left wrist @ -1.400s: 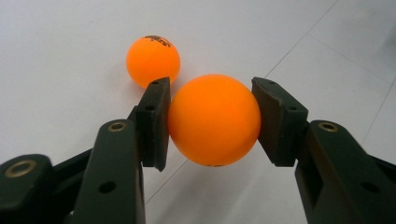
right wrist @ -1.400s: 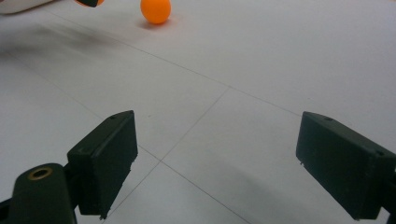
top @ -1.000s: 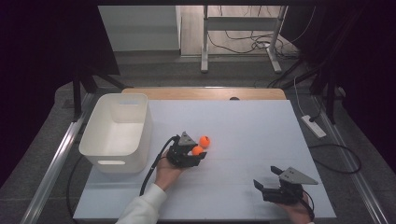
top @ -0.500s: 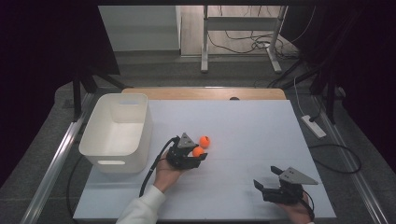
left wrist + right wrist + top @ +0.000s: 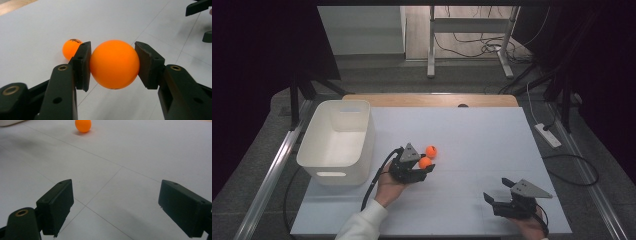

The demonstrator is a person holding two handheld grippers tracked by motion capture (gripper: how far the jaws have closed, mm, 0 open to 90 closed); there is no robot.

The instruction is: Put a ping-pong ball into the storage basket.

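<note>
- Left gripper view: the left gripper (image 5: 113,65) grips an orange ball (image 5: 114,64) between its two black fingers (image 5: 82,65), one pad pressed on each side of it. The ball is round, so it has no long axis and no pointing direction that can be told; it sits across the middle of the pads.
- Second orange ball (image 5: 70,48): lies on the surface just behind the finger seen at left, partly hidden by it. A small dark printed mark sits on its top, too small to read.
- High view: the left gripper (image 5: 424,167) is near the middle of the surface, its fingers pointing to the right, with the held ball (image 5: 425,163) at their tips and the second ball (image 5: 431,151) just beyond, near but apart.
- Right gripper (image 5: 498,192): at the near right of the surface, well apart from both balls; in the right gripper view its fingers (image 5: 57,202) stand wide apart with nothing between them.
- Surface (image 5: 492,145): a white sheet with thin seam lines, a strip of wood showing at its far edge.
- White bin (image 5: 337,140): stands at the left of the surface, near the left gripper.
- Room: dark surroundings, a grey floor, a metal frame and loose cables (image 5: 472,47) beyond the surface, a white power strip (image 5: 548,135) on the floor at right.
</note>
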